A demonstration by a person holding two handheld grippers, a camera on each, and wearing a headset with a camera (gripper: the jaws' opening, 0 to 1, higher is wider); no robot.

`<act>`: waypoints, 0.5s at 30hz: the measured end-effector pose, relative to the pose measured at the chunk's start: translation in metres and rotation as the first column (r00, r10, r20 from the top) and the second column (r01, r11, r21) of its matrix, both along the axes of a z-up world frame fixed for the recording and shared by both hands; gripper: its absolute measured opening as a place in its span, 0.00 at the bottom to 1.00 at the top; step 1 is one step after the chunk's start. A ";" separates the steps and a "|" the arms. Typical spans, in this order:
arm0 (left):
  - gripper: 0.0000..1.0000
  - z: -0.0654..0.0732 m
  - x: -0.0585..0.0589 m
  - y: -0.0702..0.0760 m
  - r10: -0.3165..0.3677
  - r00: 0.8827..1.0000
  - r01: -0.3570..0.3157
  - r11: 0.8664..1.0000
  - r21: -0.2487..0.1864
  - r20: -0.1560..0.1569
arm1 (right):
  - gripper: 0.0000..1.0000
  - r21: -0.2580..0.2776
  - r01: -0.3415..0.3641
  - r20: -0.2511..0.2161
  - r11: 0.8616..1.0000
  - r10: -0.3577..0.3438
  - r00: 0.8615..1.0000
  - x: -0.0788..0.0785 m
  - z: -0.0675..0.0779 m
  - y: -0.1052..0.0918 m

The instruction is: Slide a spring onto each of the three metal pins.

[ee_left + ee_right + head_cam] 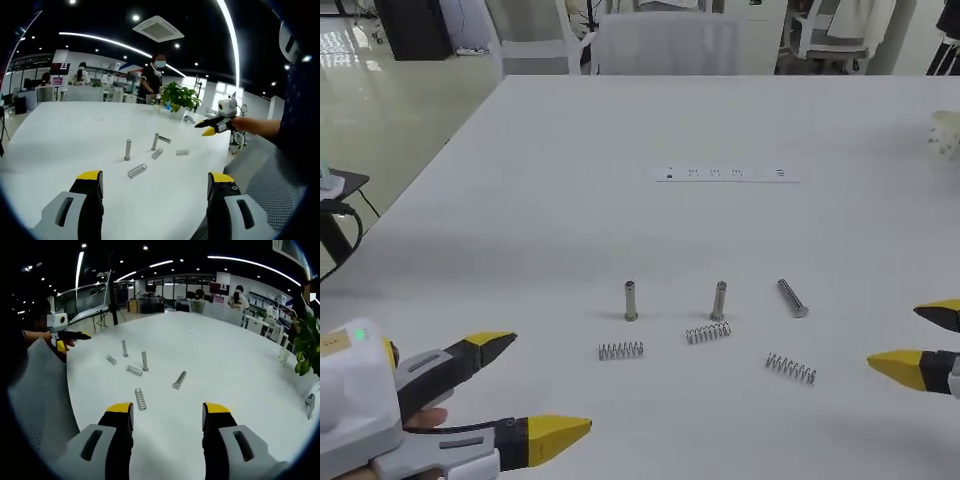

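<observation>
Flagging risks before the first pick: nothing on the pins yet

Both tongs empty: left gripper (548,384) sits low-left with jaws spread wide, right gripper (895,336) at the right edge, jaws also apart. All three springs lie flat on the table (570,180), none threaded. The left spring (621,350) is in front of the left pin (631,300). The middle spring (708,333) is just beside the base of the middle pin (719,300). The right spring (790,368) is nearer me, clear of the right pin (793,298).

My worries:
- the right pin lies on its side, the other two stand upright. I expect it to roll if nudged.
- upright pins look free-standing. Pushing a spring down off-axis could tip one, so I'd steady it with the other gripper.
- springs are thin. Too hard a squeeze could crush coils or shoot one away.
- reaching for the middle spring risks clipping its pin.
</observation>
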State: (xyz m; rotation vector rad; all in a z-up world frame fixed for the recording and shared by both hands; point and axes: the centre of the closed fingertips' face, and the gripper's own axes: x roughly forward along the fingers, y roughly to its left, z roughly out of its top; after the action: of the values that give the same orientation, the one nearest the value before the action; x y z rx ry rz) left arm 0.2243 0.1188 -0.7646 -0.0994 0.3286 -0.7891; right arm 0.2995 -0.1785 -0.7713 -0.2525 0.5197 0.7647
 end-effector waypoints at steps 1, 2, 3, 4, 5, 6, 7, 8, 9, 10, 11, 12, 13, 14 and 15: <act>0.83 0.001 0.000 0.000 0.000 1.000 0.000 1.000 0.000 0.002 | 0.54 -0.001 -0.002 0.002 1.000 0.002 1.000 0.003 0.001 0.001; 0.83 0.002 0.000 0.000 0.000 1.000 0.000 1.000 0.000 0.005 | 0.54 -0.003 -0.003 0.004 1.000 0.003 1.000 0.008 0.003 0.003; 0.83 0.003 -0.001 0.000 -0.001 1.000 0.001 1.000 0.001 0.008 | 0.53 -0.005 -0.006 0.005 1.000 0.006 1.000 0.012 0.004 0.005; 0.83 0.003 -0.001 0.000 -0.001 1.000 0.001 1.000 0.001 0.011 | 0.53 -0.011 -0.010 0.006 1.000 0.010 1.000 0.016 0.006 0.007; 0.83 0.005 -0.001 -0.001 -0.001 1.000 0.001 1.000 -0.002 0.015 | 0.53 -0.015 -0.013 0.007 1.000 0.013 1.000 0.020 0.007 0.009; 0.83 0.006 -0.001 -0.001 -0.001 1.000 0.001 1.000 -0.004 0.017 | 0.52 -0.019 -0.017 0.007 1.000 0.017 1.000 0.024 0.008 0.011; 0.83 0.007 -0.002 -0.002 -0.002 1.000 0.002 1.000 -0.006 0.021 | 0.52 -0.021 -0.019 0.006 1.000 0.019 1.000 0.027 0.009 0.013; 0.83 0.008 -0.003 -0.002 -0.004 1.000 0.004 1.000 -0.006 0.022 | 0.52 -0.024 -0.021 0.007 0.999 0.021 1.000 0.032 0.010 0.015; 0.83 0.008 -0.004 -0.003 -0.006 1.000 0.006 1.000 -0.004 0.024 | 0.51 -0.028 -0.022 0.005 0.999 0.023 1.000 0.035 0.011 0.017; 0.83 0.009 -0.004 -0.003 -0.007 1.000 0.007 1.000 -0.003 0.026 | 0.51 -0.031 -0.026 0.005 0.999 0.026 1.000 0.038 0.011 0.019; 0.83 0.009 -0.004 -0.002 -0.008 1.000 0.008 1.000 -0.003 0.027 | 0.50 -0.035 -0.029 0.006 0.999 0.030 1.000 0.041 0.012 0.021; 0.82 0.010 -0.004 -0.002 -0.007 1.000 0.007 1.000 -0.002 0.030 | 0.50 -0.039 -0.032 0.005 0.999 0.032 0.999 0.044 0.012 0.023; 0.82 0.011 -0.003 -0.001 -0.005 0.999 0.005 1.000 -0.003 0.033 | 0.49 -0.046 -0.037 0.004 0.998 0.037 0.999 0.048 0.012 0.025; 0.83 0.013 -0.003 0.000 -0.001 0.999 0.001 1.000 -0.005 0.037 | 0.49 -0.049 -0.039 0.003 0.998 0.039 0.999 0.051 0.012 0.027; 0.83 0.015 -0.003 0.000 0.000 0.999 0.001 1.000 -0.007 0.040 | 0.49 -0.054 -0.040 -0.001 0.998 0.040 0.999 0.056 0.012 0.029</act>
State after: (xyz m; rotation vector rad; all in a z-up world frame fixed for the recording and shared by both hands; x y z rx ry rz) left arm 0.2213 0.1189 -0.7499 -0.0901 0.2885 -0.7918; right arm 0.3557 -0.1492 -0.7595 -0.3139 0.5372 0.7903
